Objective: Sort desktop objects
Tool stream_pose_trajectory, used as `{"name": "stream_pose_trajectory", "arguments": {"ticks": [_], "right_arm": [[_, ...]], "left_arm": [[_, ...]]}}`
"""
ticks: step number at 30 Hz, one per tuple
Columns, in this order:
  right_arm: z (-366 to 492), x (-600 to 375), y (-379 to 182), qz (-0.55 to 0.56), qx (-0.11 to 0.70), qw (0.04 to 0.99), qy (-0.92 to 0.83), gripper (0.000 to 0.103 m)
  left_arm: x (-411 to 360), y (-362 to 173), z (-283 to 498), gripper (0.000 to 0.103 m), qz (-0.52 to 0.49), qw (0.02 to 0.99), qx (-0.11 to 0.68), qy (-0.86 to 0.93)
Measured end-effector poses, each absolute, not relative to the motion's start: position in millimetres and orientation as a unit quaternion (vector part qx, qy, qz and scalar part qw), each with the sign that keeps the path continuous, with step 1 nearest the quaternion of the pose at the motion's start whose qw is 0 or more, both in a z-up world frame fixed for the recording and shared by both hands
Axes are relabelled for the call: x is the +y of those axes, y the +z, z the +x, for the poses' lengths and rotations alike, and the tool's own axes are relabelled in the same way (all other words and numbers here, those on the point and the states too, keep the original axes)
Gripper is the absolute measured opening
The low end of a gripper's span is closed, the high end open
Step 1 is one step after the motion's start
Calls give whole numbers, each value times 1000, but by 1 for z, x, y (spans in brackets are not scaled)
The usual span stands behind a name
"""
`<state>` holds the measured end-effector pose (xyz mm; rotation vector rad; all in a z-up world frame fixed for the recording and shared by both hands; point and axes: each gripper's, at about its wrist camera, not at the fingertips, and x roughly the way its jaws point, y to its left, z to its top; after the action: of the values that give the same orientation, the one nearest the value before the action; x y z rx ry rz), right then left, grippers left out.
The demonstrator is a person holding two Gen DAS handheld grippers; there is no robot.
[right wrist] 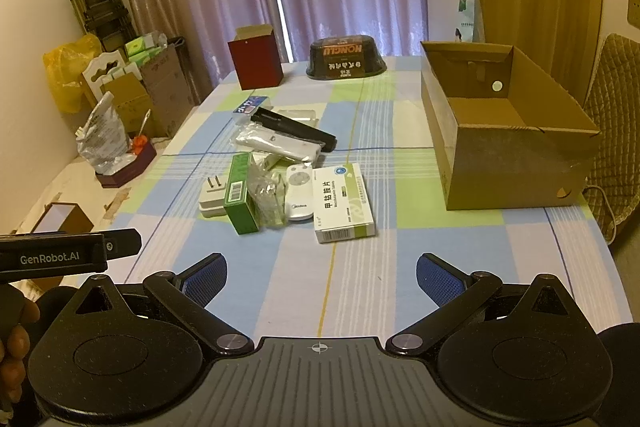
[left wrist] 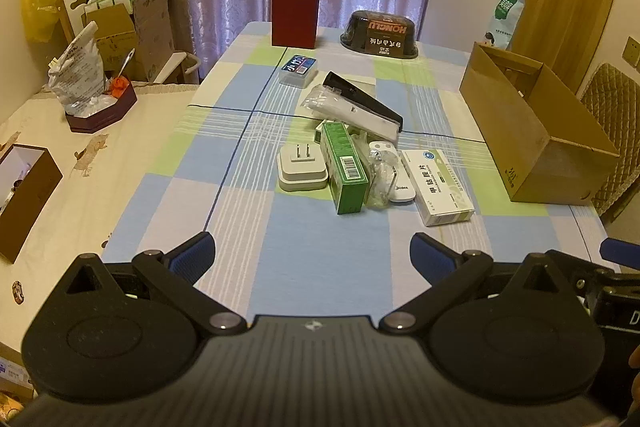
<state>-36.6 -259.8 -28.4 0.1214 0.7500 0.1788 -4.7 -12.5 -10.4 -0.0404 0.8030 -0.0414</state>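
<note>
The left gripper (left wrist: pixel 312 257) hangs over the near edge of the checked tablecloth (left wrist: pixel 320 279), its blue-padded fingers (left wrist: pixel 192 255) spread wide with nothing between them. The right gripper (right wrist: pixel 320 277) is just beside it, likewise spread wide and empty; a hand (right wrist: pixel 14 339) shows at the left edge of the right wrist view, under the left gripper's body.

The clutter sits mid-table, well ahead of both grippers. Leftmost is a white plug adapter (left wrist: pixel 301 167), prongs up, touching a green carton (left wrist: pixel 345 167) that lies lengthwise. Next comes a crumpled clear plastic wrapper (left wrist: pixel 380 183) leaning on a white Midea remote (left wrist: pixel 394 171), then a white medicine box (left wrist: pixel 438 187) with green print, just beside the remote. Behind these, a white remote in a plastic sleeve (left wrist: pixel 352 111) lies across a black wedge-shaped case (left wrist: pixel 362 95), with a small clear box with a blue label (left wrist: pixel 298 70) farther back.

At the far end stand a dark red open box (left wrist: pixel 295 13) and an upturned black container (left wrist: pixel 380 35). To the right, well apart from the clutter, an open cardboard box (right wrist: pixel 500 131) rests on the table, and nothing shows inside it.
</note>
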Motion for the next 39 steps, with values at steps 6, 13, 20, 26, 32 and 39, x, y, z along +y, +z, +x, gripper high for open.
{"name": "stream_pose_trajectory", "arguments": {"ticks": [6,13,20,26,32,39], "right_arm": [[-37,-260,-29,59,366,925,87,103],[-37,-261,-28,60,368,924,86,103],[-37,-262,-30,63,370,923,84,103],[-36,-263,-31,64,373,922,84,103],[-35,-263,-33,65,375,921,84,103],[-34,-263,-35,67,379,919,83,103]], "left_arm": [[-12,-9,-5,102,-20,920,391,-20],[-17,-9,-2,102,-24,920,391,-21],[-17,-9,-3,102,-24,919,393,-24],[-16,-10,-2,102,-23,918,395,-24],[-17,-10,0,102,-22,917,397,-25],[-17,-12,2,102,-20,917,399,-28]]}}
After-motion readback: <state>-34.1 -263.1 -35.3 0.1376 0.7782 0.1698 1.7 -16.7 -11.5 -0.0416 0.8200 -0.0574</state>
